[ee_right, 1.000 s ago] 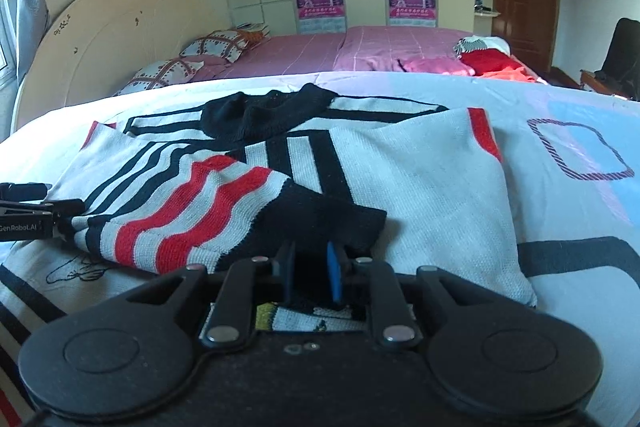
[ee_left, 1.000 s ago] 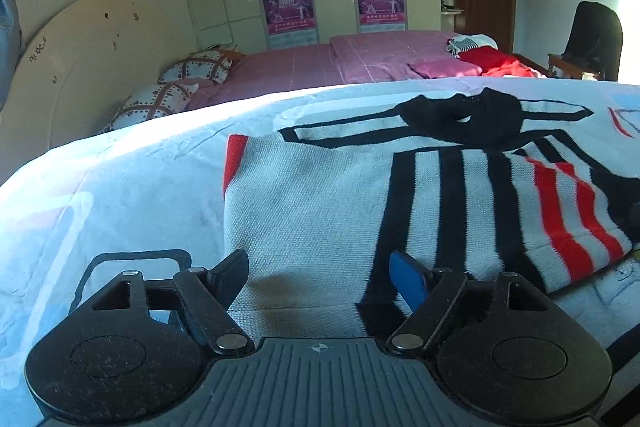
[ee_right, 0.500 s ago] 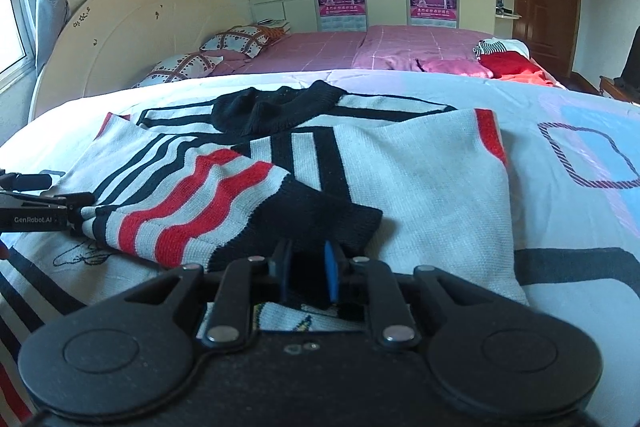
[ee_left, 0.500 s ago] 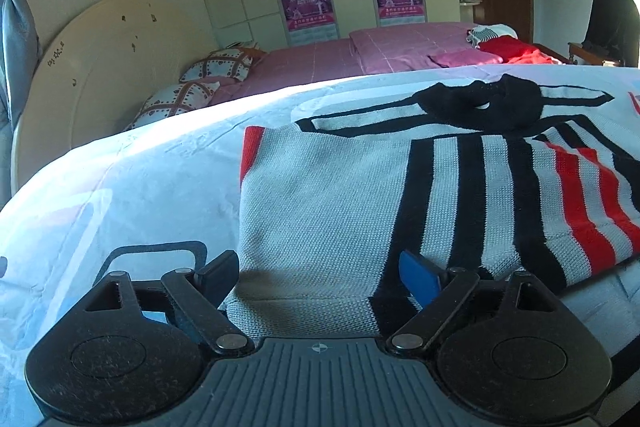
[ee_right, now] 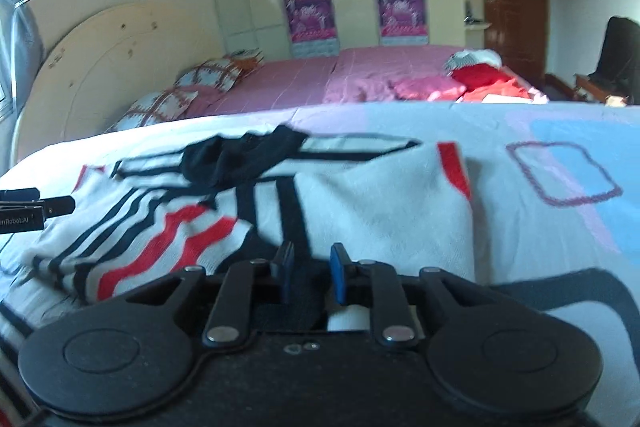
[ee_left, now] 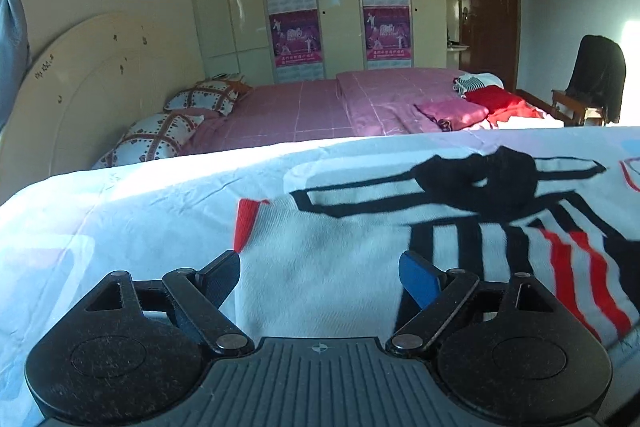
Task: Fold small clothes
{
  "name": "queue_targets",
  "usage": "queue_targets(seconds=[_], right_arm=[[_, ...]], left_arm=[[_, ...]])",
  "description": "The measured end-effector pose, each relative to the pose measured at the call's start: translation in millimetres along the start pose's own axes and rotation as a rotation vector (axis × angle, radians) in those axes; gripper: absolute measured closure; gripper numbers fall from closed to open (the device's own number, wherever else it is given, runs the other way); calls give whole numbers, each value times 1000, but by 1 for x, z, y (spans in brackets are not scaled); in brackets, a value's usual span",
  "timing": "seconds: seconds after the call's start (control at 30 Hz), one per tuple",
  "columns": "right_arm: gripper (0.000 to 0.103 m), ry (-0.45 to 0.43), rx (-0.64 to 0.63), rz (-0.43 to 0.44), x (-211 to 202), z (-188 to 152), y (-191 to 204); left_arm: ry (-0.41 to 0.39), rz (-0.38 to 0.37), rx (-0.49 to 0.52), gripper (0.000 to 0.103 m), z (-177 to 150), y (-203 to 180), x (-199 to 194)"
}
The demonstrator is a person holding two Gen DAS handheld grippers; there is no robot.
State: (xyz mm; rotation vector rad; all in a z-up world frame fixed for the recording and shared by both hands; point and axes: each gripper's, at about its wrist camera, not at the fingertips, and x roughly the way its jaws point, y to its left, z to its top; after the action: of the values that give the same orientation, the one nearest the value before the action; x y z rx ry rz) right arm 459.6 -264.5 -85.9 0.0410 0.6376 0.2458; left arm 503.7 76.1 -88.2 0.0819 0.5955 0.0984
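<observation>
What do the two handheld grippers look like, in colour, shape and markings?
Both the left gripper and the right gripper are black plastic, with two round discs, silver-riveted linkage bars, one black pad and one blue pad. The left body is ribbed with a small crosshair mark.

The left gripper (ee_left: 320,273) is held low and level, its jaws spread wide. The right gripper (ee_right: 310,267) is also low, its jaws narrowly parted, fingertips (ee_right: 338,259) pointing forward.

Striped sweater (ee_left: 360,267) on bedsheet (ee_left: 120,219)
</observation>
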Motion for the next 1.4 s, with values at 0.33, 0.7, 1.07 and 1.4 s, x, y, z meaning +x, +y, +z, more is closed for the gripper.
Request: queue_targets(seconds=[0.33,0.7,1.07,1.4], right_arm=[[80,-35,20,-138,45,37,-39],[78,16,17,-143,72,46,-47],[85,2,-131,-68,55,38,-4],[84,33,-86,-59,21,17,-21]], left_arm=[[35,-117,-18,16,26,22,78],[83,-106,-101,16,25,18,87],[84,-198,10,16,9,-63,50],[52,-158,-11,15,-1,-66,11]])
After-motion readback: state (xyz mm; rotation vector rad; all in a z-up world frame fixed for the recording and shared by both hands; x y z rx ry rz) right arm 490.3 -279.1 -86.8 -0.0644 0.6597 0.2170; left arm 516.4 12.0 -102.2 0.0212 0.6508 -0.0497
